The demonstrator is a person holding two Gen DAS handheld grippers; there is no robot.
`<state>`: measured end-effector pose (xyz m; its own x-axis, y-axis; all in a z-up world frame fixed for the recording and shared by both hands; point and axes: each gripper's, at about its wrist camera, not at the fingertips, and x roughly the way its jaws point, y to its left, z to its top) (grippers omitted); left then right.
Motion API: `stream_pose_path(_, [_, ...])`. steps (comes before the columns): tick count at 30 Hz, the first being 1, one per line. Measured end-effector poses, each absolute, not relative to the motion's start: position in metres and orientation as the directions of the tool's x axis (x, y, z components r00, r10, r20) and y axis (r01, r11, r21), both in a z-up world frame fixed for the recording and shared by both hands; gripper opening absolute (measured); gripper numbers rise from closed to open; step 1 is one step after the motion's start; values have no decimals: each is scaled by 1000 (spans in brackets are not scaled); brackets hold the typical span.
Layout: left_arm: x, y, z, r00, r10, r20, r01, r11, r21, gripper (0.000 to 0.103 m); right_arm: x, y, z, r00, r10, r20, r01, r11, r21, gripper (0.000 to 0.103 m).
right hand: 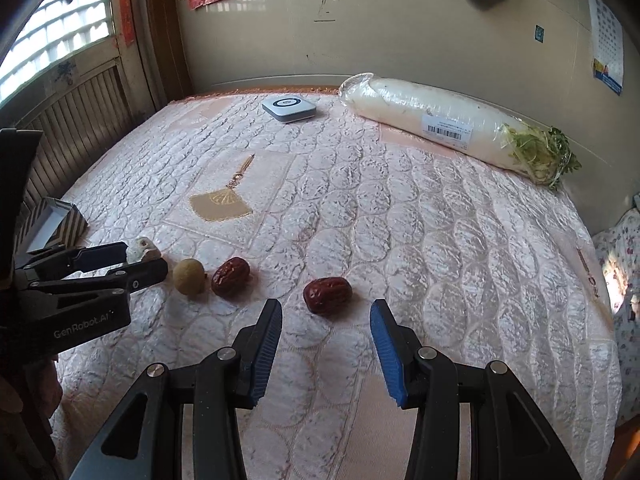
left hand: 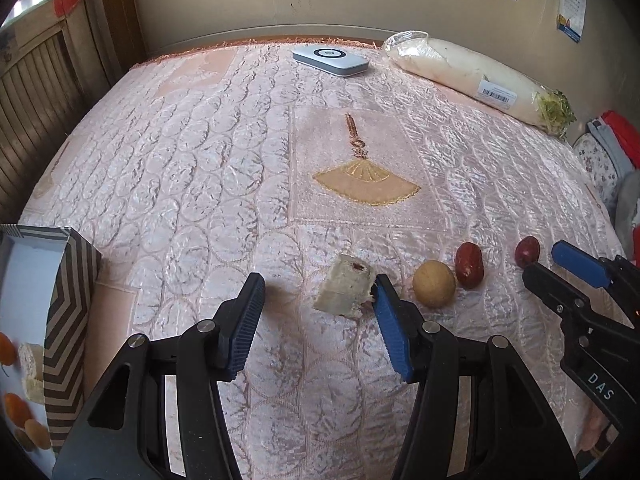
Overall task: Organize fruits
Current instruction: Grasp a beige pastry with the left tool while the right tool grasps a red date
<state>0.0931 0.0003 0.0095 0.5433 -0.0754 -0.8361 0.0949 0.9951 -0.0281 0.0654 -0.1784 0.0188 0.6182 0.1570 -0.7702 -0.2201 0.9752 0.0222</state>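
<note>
Pink quilted bedspread (left hand: pixel 200 168) is your whole work surface, so going left to right: at the far left edge sits that box with the black-and-gold zigzag wall (left hand: pixel 66 320), and inside it you've got a couple of orange fruits (left hand: pixel 16 408) and a pale chunk of something, though the left wrist view is smeared at that edge, so I can't say exactly what they are.

Next over is your left gripper (left hand: pixel 318 292). Its jaws are spread apart with nothing pinched. The pale cut chunk with the reddish spot (left hand: pixel 346 290) lies on the cloth between the tips, up against the right blue pad (left hand: pixel 390 328); I can't tell if it's really touching.

Just right of that chunk is the round tan fruit (left hand: pixel 434 284), then a red date (left hand: pixel 469 265) close beside it, both lying loose on the spread.

Further right, a second red date (right hand: pixel 327 295) sits on its own, apart from the first pair. Your right gripper (right hand: pixel 326 314) hangs just short of it, jaws parted and empty, the date lined up in the gap beyond the fingertips.

Way at the back there's a small white-and-grey device (right hand: pixel 289 109) and a wrapped white radish (right hand: pixel 440 126) along the wall.
</note>
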Motion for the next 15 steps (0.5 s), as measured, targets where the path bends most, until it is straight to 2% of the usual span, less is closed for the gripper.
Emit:
stream_pose_path(2, [94, 0, 9, 546, -75, -834, 94, 995, -27, 56, 73, -177, 15, 608, 165, -777, -237, 971, 22, 44])
stream_pose_path(4, [95, 1, 9, 552, -76, -830, 91, 995, -31, 55, 78, -175, 9, 594, 169, -786, -247, 969, 22, 28])
stream_pose_path(5, [94, 2, 9, 558, -78, -826, 89, 995, -34, 53, 79, -174, 6, 585, 171, -793, -252, 967, 22, 26])
stream_pose_path(8, [93, 5, 10, 569, -110, -815, 93, 993, -70, 30, 77, -173, 7, 597, 169, -784, -254, 967, 15, 26])
stream_pose_path(10, [91, 6, 13, 571, -126, -811, 95, 992, -87, 22, 74, -174, 8, 600, 172, -781, -246, 969, 25, 26])
stream_pose_path(15, [76, 15, 20, 579, -126, -806, 75, 992, -102, 22, 57, -176, 18, 620, 180, -764, -230, 972, 43, 26])
